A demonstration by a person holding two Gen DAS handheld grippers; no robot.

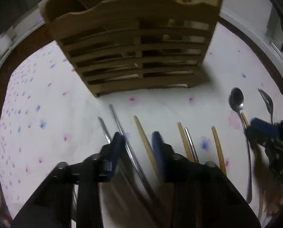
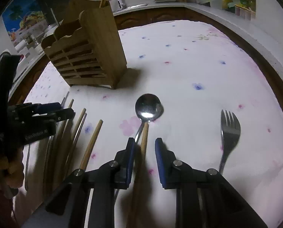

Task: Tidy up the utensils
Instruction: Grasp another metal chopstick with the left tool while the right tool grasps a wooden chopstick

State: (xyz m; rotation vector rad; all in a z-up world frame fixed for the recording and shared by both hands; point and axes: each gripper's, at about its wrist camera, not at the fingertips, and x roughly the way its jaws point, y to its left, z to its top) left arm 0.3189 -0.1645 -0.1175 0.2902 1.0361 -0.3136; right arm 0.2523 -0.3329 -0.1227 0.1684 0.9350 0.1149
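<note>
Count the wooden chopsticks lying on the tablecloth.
4: one inside the left claw, two right of it, one beside the spoon inside the right claw. More may be hidden.

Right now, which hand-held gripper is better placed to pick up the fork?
The right hand-held gripper. The fork lies on the tablecloth just to its right, while the left hand-held gripper sits over the chopsticks at the far end of the row, with the spoon in between.
</note>
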